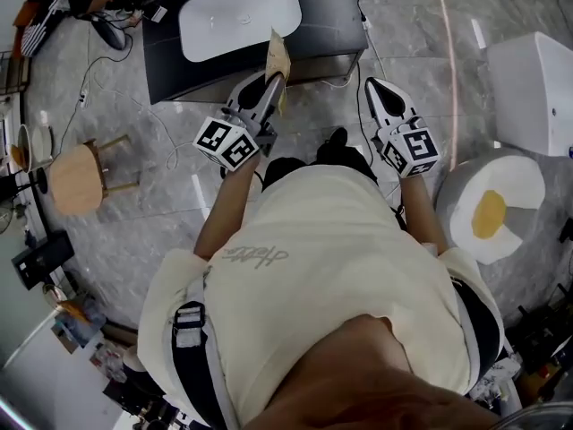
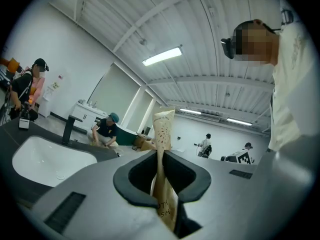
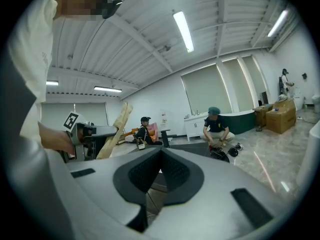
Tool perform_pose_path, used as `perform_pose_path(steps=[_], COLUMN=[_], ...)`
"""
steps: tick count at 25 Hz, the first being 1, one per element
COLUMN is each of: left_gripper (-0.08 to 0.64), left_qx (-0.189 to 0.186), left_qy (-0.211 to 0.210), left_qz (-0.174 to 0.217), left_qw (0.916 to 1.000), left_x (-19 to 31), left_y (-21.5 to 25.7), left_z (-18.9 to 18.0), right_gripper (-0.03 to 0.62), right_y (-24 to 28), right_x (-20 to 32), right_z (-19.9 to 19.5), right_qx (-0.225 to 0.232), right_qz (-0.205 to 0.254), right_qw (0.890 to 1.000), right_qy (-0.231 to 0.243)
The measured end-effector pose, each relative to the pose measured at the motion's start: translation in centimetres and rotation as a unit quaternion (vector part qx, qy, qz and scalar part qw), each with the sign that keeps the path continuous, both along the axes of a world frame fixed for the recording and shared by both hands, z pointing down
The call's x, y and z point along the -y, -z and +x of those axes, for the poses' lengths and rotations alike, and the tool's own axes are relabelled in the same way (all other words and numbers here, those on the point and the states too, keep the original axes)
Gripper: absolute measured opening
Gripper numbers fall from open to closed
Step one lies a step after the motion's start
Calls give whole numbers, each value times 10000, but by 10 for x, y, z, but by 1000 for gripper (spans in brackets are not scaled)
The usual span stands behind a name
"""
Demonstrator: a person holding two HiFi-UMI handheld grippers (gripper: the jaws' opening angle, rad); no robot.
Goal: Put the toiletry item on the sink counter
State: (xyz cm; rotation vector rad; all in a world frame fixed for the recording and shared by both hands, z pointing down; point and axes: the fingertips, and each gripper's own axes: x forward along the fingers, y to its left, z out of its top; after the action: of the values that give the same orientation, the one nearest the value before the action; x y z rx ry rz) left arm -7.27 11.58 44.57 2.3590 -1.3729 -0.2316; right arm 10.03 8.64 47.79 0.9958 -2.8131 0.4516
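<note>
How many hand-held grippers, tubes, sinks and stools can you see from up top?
Hand-held grippers: 2 (left hand-held gripper, right hand-held gripper)
Toiletry tube: 1
Sink basin: 1
Wooden stool: 1
Total: 5

Head view looks steeply down; left gripper view shares its sink counter (image 1: 333,14).

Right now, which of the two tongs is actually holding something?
The left tongs: they are shut on the tan speckled flat toiletry tube, which sticks up past them. The right tongs are shut with nothing between them.
</note>
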Motion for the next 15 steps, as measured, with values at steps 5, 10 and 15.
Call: perform_pose_path(steps=[5, 10, 15], left_gripper=[41, 41, 41], left_qx=[6, -33, -121], left_qy=[60, -23, -11], left_qz=[-45, -166, -249], left_qw=[10000, 9999, 9996], left_x=[32, 56, 78], left_y=[-2, -8, -18], left_z=[23, 28, 14], right_gripper=[-5, -5, -5], right_y=[-27, -46, -47], right_x=[20, 39, 65], right_z=[17, 22, -5], right_qx=[-110, -144, -156], right_qz=[-270, -520, -467], right_qw=[9995, 9984, 9981], right_qy=[147, 194, 367])
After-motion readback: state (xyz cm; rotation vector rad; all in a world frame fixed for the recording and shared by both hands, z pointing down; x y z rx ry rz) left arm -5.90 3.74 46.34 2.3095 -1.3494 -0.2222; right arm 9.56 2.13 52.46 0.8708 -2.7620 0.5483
